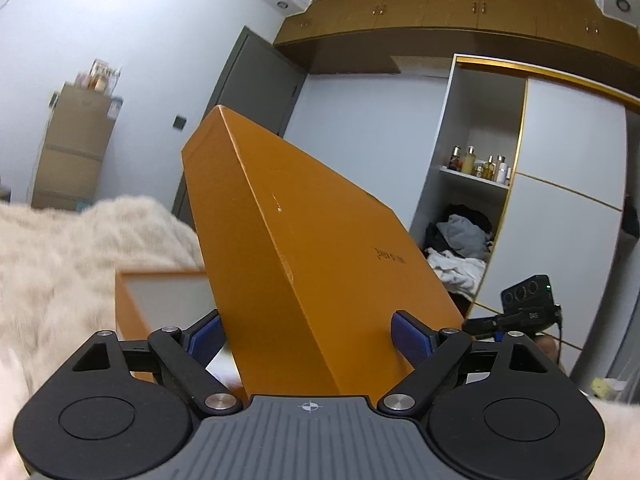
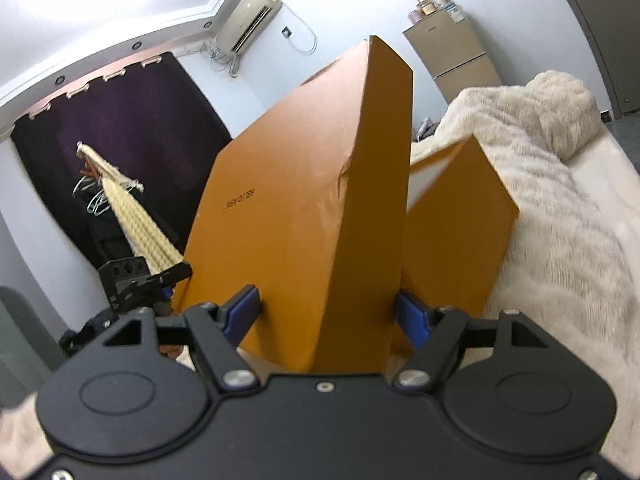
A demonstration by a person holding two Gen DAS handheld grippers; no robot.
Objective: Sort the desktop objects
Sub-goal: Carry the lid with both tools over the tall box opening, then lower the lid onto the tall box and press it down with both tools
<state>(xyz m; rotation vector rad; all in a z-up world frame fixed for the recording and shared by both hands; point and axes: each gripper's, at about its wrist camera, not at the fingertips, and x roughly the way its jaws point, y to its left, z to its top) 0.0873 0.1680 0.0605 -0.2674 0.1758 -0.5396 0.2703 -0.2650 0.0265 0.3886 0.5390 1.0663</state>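
An orange box lid (image 1: 304,248) is held up in the air by both grippers, tilted. My left gripper (image 1: 308,338) is shut on one end of the lid, its blue pads against both sides. My right gripper (image 2: 328,316) is shut on the lid's other end (image 2: 304,208). The open orange box base (image 1: 160,304) with a white inside lies below on the fluffy blanket; it also shows in the right wrist view (image 2: 452,232). The other gripper shows in each view, at the right in the left wrist view (image 1: 524,312) and at the left in the right wrist view (image 2: 136,280).
A cream fluffy blanket (image 2: 560,208) covers the bed under the box. A wardrobe (image 1: 560,160) with bottles and clothes stands to the right. A beige fridge (image 2: 464,56), a grey door (image 1: 256,88) and a dark curtain (image 2: 140,128) line the walls.
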